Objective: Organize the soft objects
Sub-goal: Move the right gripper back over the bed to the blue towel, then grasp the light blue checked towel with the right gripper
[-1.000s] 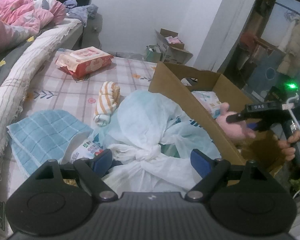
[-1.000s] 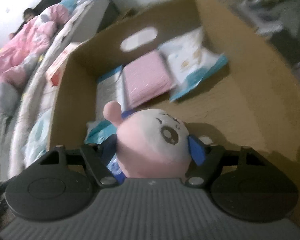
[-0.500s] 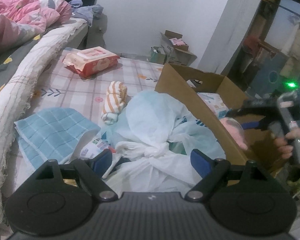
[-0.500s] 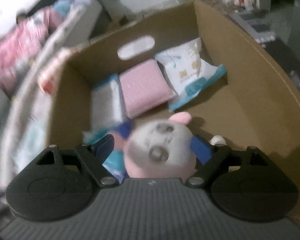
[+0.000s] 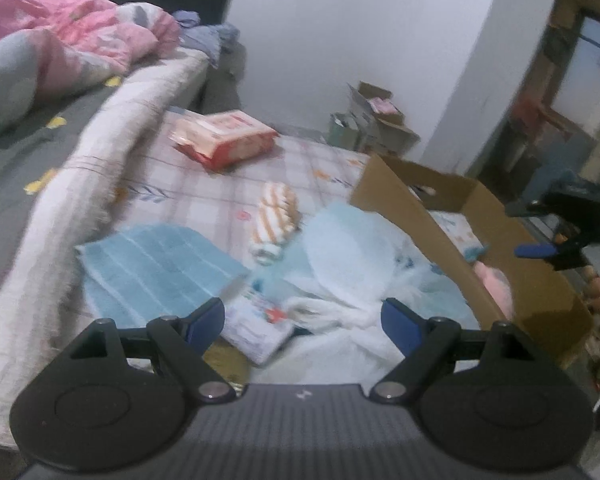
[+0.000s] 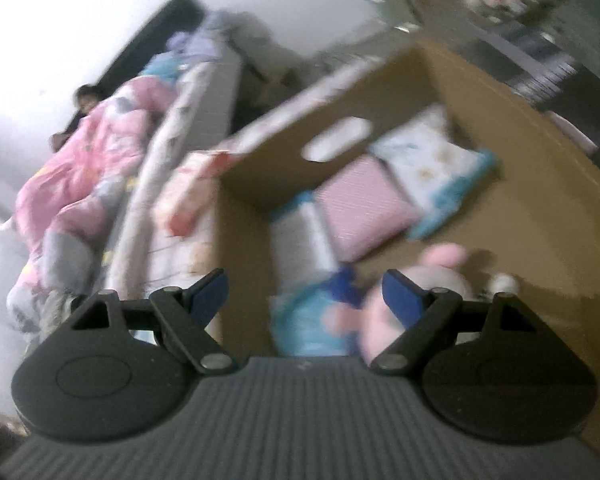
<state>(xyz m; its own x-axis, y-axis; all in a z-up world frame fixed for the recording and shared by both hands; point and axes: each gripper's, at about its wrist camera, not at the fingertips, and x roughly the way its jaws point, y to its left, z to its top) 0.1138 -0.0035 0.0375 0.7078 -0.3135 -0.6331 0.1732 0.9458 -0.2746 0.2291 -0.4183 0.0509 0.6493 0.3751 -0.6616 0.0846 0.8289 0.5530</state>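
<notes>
The pink plush toy (image 6: 432, 292) lies on the floor of the cardboard box (image 6: 548, 208), near its front edge, its long axis running from the ear toward the far wall down toward the camera. Beside it lie a blue packet (image 6: 316, 320), a pink pack (image 6: 364, 208) and a white-and-teal pack (image 6: 436, 160) toward the far wall with the handle slot.

The right tongs (image 6: 304, 292) hang above the box, tilted downward, their jaws wide apart with nothing pressed between them; the toy sits below, behind the right pad. The left tongs (image 5: 302, 318) point down over the bed (image 5: 204, 184), also wide and gripping nothing, above a knotted white plastic bag (image 5: 352, 276).

Along the bed's near part lie a blue towel (image 5: 152, 264), a striped roll (image 5: 274, 216) and a red wipes pack (image 5: 224, 138) farther back. The box's right half has bare floor.
</notes>
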